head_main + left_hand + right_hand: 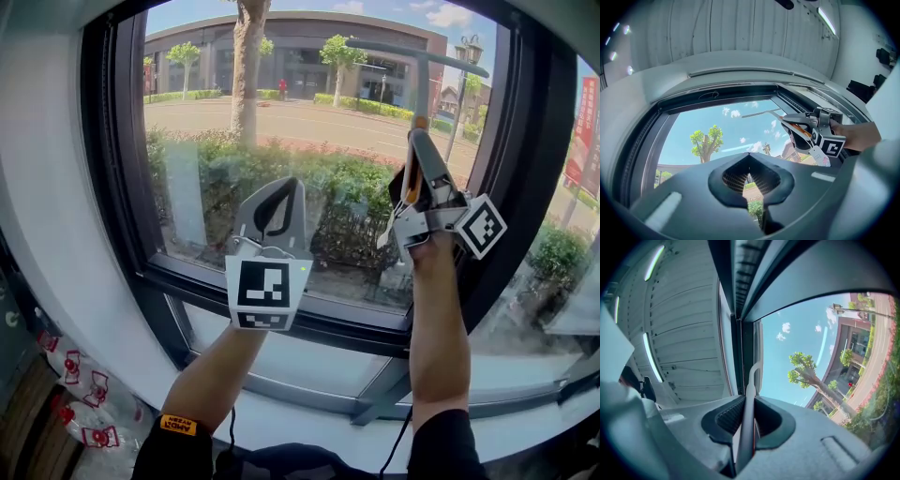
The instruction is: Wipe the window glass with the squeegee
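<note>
The right tongs (746, 404) are clenching on the squeegee (750, 380), pinching its slim shaft upright between the ribbed pads. The left tongs (748, 159) are pressed together with nothing between them, hovering lower and to the left of the right pair without touching the tool.

Above the right tongs, the shaft is rising to a long, narrow blade (417, 54) lying crosswise high on the window glass (309, 122), close under the top of the dark frame (122, 187) and slanting a little down to the right. An orange collar is showing where the grey shaft is entering the tongs.

The stroke seems to be sitting at its top, with most of the pane below the blade not yet wiped. The next move is probably calling for steady pressure, the blade kept flat on the glass, and an even pull downward toward the lower frame.
</note>
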